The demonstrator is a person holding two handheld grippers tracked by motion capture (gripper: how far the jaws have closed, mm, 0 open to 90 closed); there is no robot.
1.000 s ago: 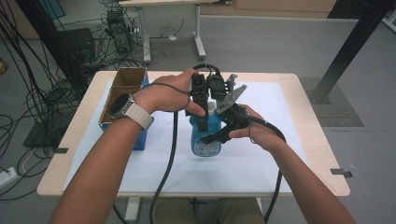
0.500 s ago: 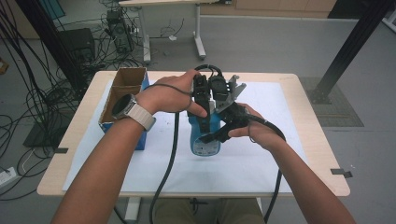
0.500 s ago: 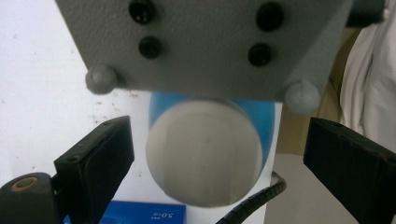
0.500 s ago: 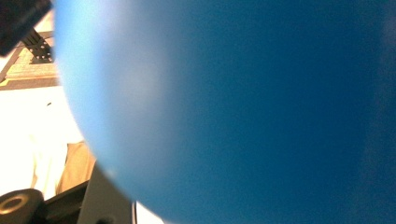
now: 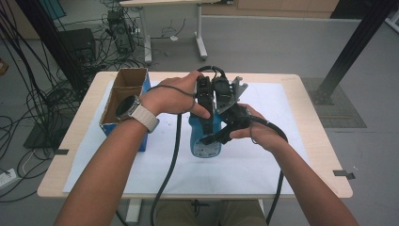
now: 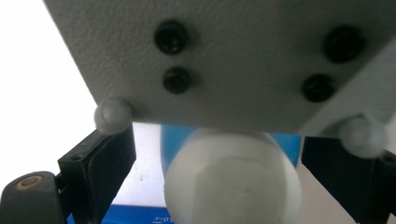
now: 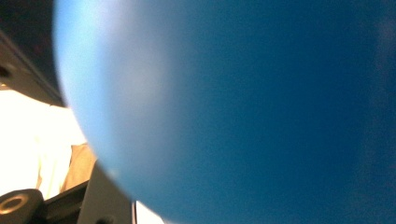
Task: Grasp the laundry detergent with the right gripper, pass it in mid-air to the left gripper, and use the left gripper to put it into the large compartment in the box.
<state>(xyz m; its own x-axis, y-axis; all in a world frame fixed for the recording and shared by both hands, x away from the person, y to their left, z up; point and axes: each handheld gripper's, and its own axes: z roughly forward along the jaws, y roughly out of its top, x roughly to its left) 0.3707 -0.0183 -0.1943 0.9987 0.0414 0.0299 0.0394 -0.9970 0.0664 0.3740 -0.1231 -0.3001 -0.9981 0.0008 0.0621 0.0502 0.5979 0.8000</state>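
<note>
A blue bottle (image 5: pixel 205 142) with a white cap (image 6: pixel 233 182) stands upright on the white sheet in mid-table. My right gripper (image 5: pixel 215 135) comes in from the right and is shut on the bottle's body; in the right gripper view the blue bottle (image 7: pixel 257 112) sits very close and blurred. My left gripper (image 5: pixel 206 113) points down over the bottle's top. In the left gripper view its black fingers (image 6: pixel 100 168) stand either side of the cap with gaps, open. The right gripper's grey plate (image 6: pixel 233 60) hangs just above the cap.
An open cardboard box (image 5: pixel 123 101) with blue sides stands at the table's left. A white sheet (image 5: pixel 263 160) covers most of the wooden table (image 5: pixel 324 155). Black cables trail from both grippers toward the front edge. Cables and table legs lie on the floor beyond.
</note>
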